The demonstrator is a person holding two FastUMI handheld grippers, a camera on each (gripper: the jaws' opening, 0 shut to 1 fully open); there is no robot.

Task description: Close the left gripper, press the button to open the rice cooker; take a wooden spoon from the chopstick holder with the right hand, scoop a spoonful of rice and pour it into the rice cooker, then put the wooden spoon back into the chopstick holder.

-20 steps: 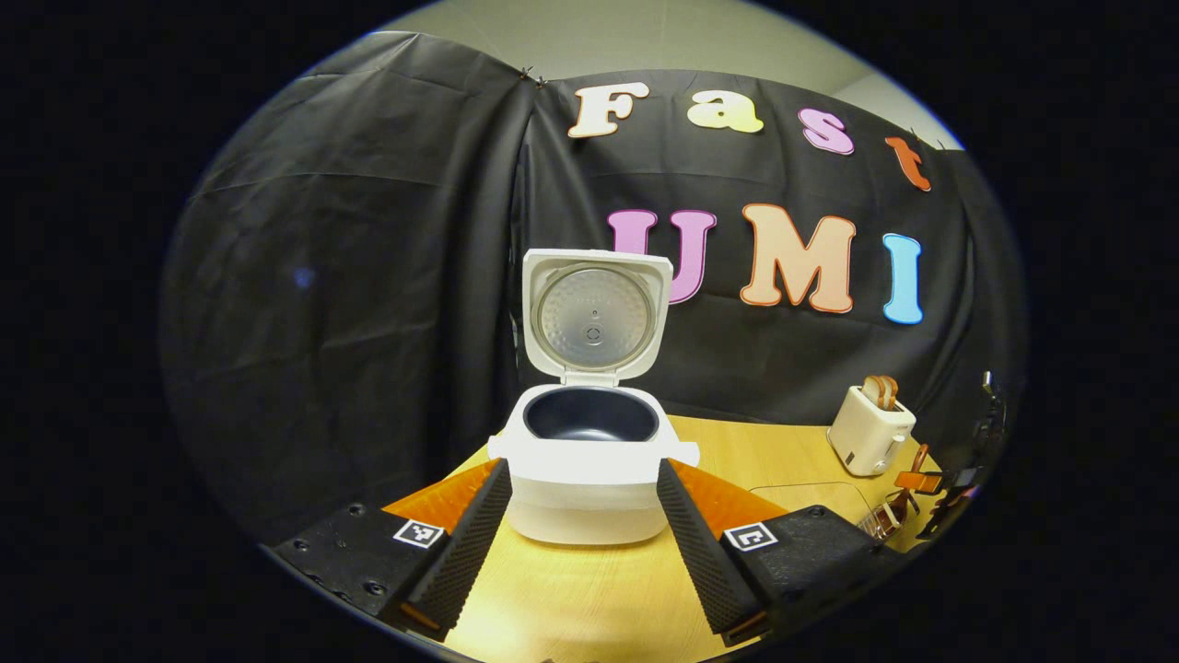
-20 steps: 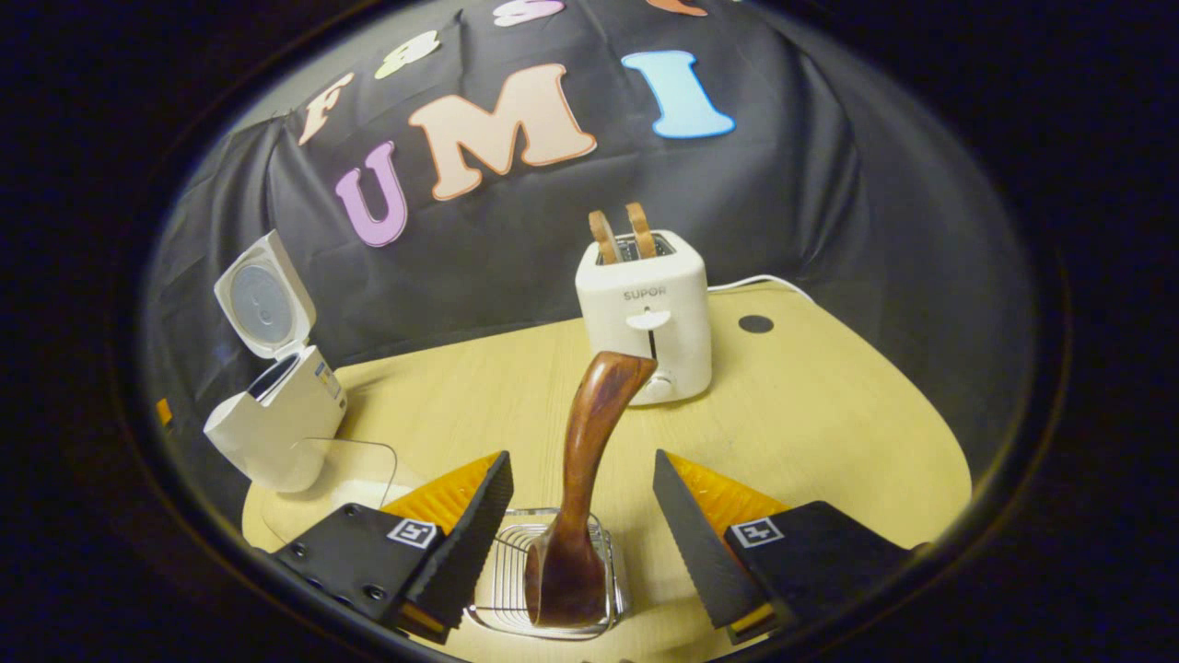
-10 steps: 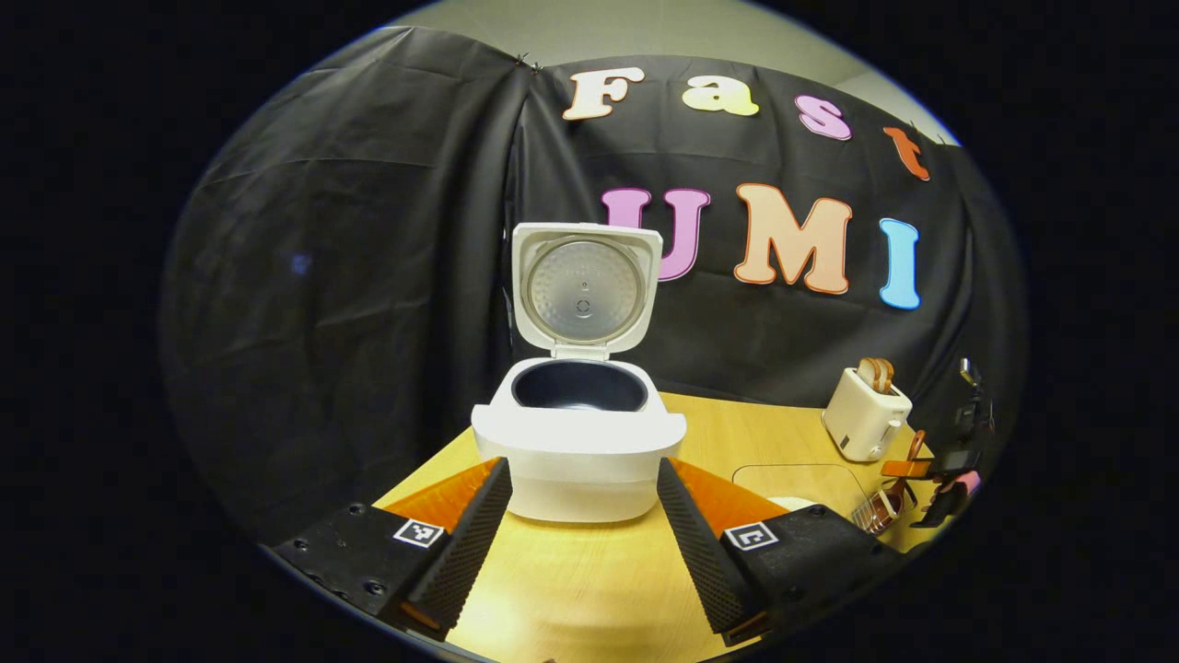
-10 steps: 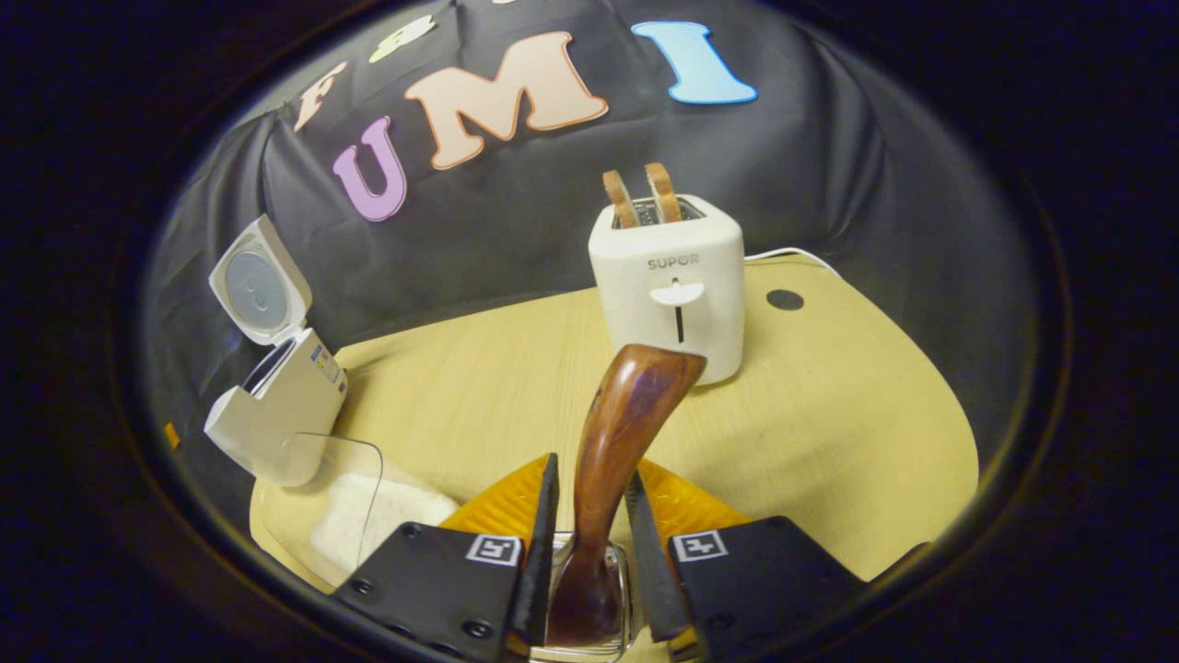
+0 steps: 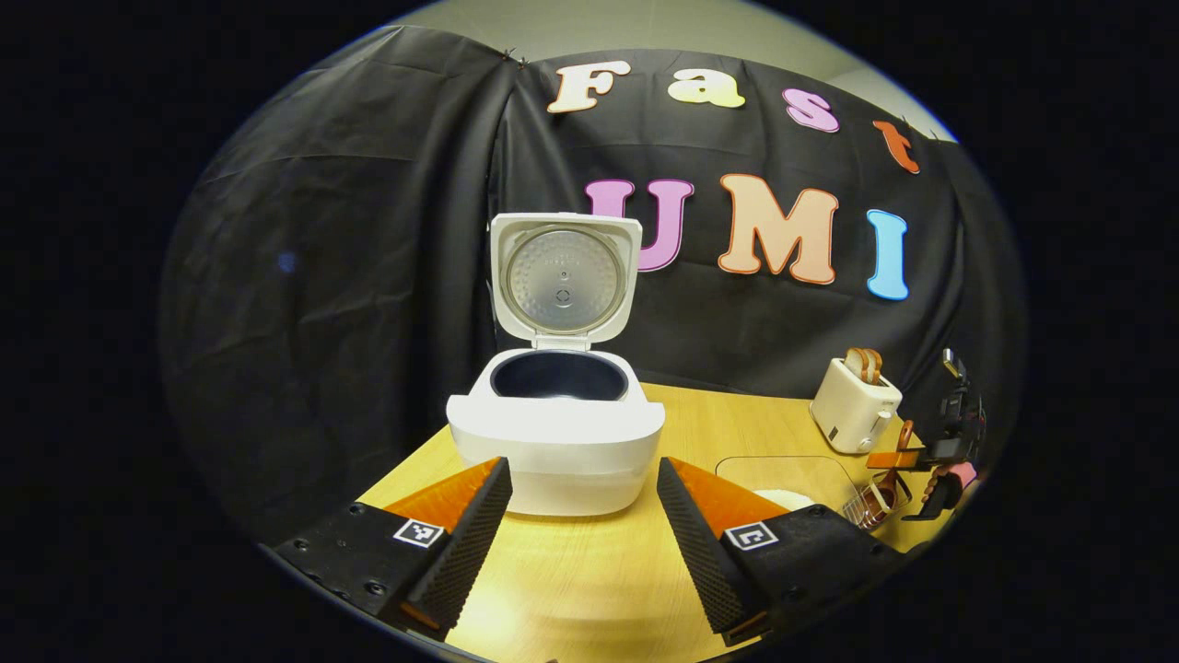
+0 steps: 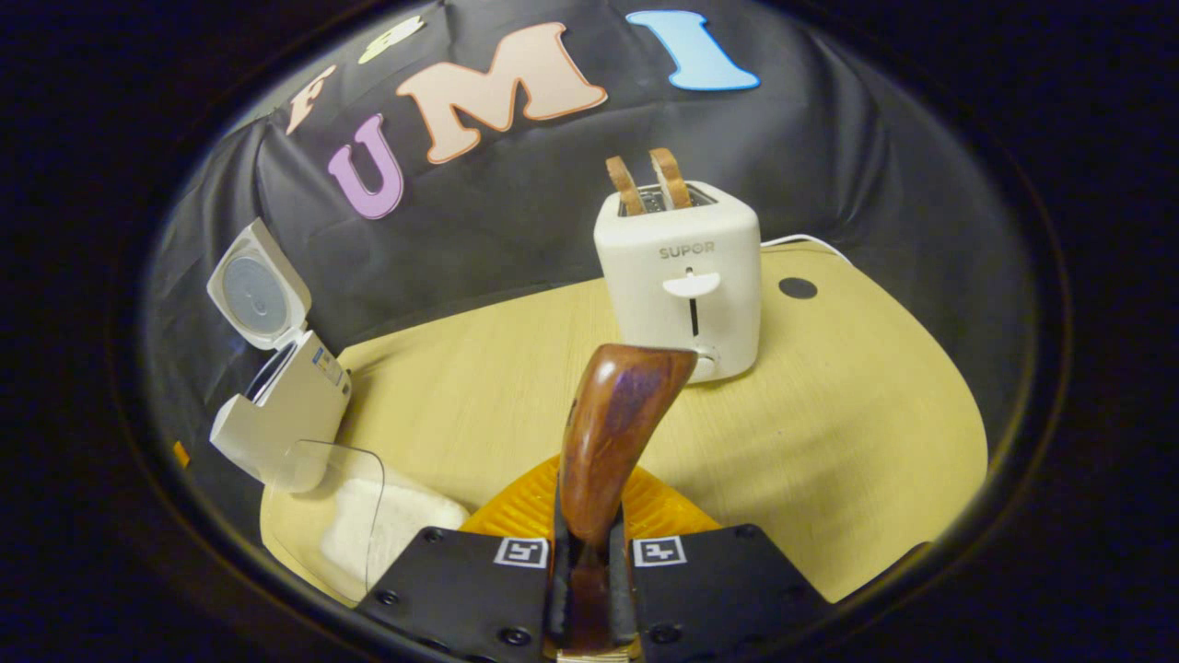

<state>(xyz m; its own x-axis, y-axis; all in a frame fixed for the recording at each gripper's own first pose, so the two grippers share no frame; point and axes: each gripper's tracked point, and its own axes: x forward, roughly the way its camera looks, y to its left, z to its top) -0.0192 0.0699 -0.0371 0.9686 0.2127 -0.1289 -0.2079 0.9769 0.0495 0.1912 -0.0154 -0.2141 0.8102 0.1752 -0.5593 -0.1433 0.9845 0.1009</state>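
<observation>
The white rice cooker (image 5: 553, 447) stands on the table with its lid (image 5: 564, 281) up and its dark inner pot (image 5: 557, 378) showing. My left gripper (image 5: 580, 534) hovers open just in front of it, holding nothing. My right gripper (image 6: 589, 534) is shut on the handle of the brown wooden spoon (image 6: 615, 419), which rises upright between its fingers. The spoon's bowl is hidden below. In the left gripper view the right gripper (image 5: 907, 458) sits far right, above the wire chopstick holder (image 5: 870, 505). The rice cooker (image 6: 284, 410) stands at the left in the right gripper view.
A white toaster (image 6: 682, 276) with two bread slices stands behind the spoon, a cable trailing to its right. A clear container of white rice (image 6: 368, 525) lies between the cooker and the right gripper. The toaster (image 5: 855, 410) and the clear container (image 5: 792, 479) sit right of the cooker.
My right gripper came down around the spoon's handle and shut on it. The left gripper stayed open and shifted slightly, so the cooker slid a little left in its view.
</observation>
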